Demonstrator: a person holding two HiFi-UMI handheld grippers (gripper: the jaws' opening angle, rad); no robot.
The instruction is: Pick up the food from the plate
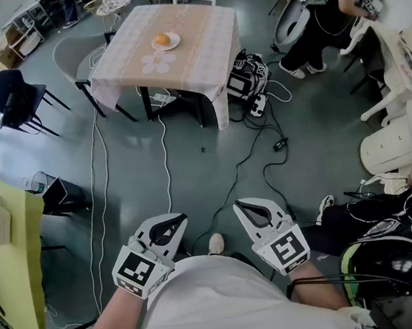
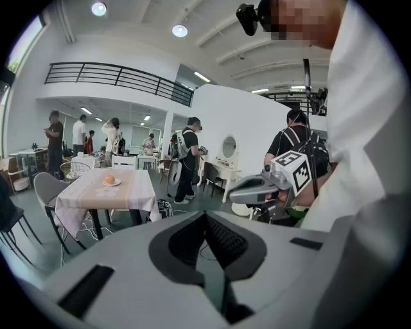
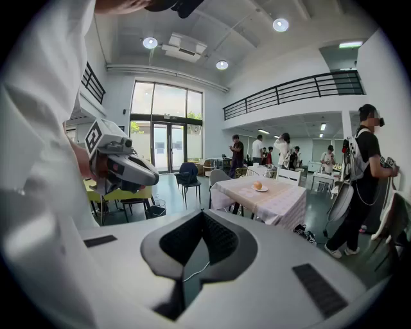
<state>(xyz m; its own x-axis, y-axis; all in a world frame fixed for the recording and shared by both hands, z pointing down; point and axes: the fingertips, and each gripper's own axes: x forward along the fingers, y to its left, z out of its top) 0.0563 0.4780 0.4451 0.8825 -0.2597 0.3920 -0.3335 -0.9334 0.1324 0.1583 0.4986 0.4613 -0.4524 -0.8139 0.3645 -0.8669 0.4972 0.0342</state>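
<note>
A round orange piece of food [image 1: 162,39] lies on a small white plate [image 1: 173,44] on a table with a pale cloth [image 1: 200,56], far ahead across the floor. The same food [image 2: 109,180] shows small in the left gripper view, and the food [image 3: 257,185] also shows in the right gripper view. My left gripper [image 1: 170,223] and right gripper [image 1: 247,208] are held close to the body, side by side, both shut and holding nothing. Each points toward the table from well short of it.
Cables [image 1: 264,153] trail over the grey floor between me and the table. A dark chair [image 1: 15,98] stands at the left, a yellow-green chair [image 1: 12,258] at the near left. A person [image 1: 324,4] works at the back right beside white furniture [image 1: 395,92]. A helmet and gear [image 1: 393,263] lie at the near right.
</note>
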